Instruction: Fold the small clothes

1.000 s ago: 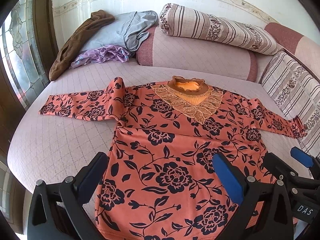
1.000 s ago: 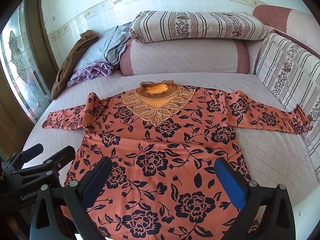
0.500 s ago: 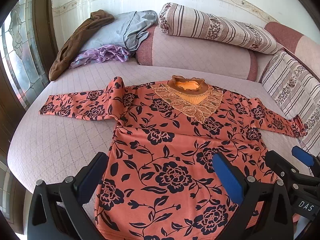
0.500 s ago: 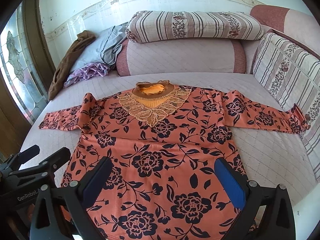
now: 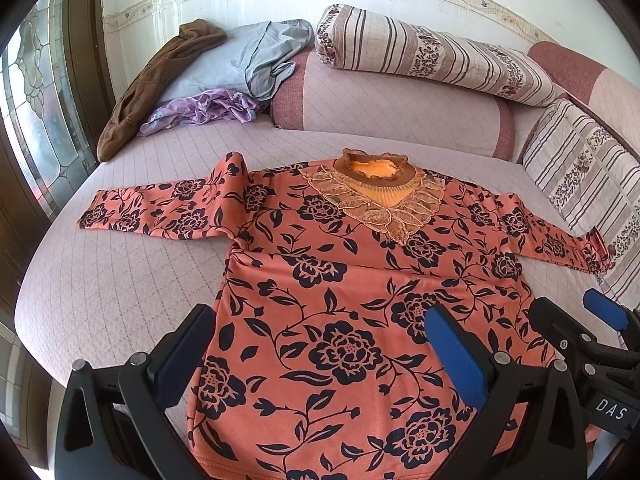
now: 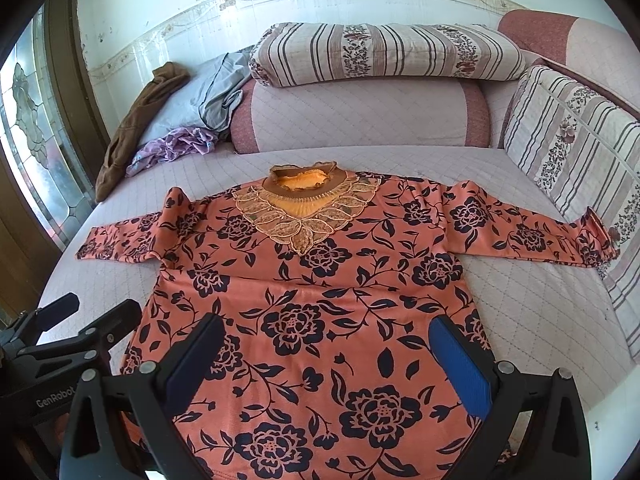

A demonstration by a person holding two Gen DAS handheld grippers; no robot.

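Okay, nothing's folded yet: the floral top [image 5: 340, 280] lies flat on the bed [image 5: 120, 280], both sleeves spread. My left gripper [image 5: 320, 344] and right gripper [image 6: 332, 356] hover spread wide over its hem, holding nothing.

Floral top [image 5: 344, 280] spread flat, front up, on the quilted bed [image 5: 120, 280].

The top is a long-sleeved blouse in salmon orange, printed all over with dark navy roses, leaves and trailing vines. Its stand-up brown collar [image 5: 374, 162] points toward the cushions at the far side and opens onto an orange lining, with a pointed lace yoke [image 5: 384, 208] of gold leaf shapes below it. Both sleeves stretch outward to the sides: the left sleeve [image 5: 160, 212] lies nearly straight with a raised fold at the shoulder, and the cuff of the right sleeve [image 6: 532, 236] reaches the striped cushion. The hem lies at the near edge of the bed; the body shows only slight creases across the chest.
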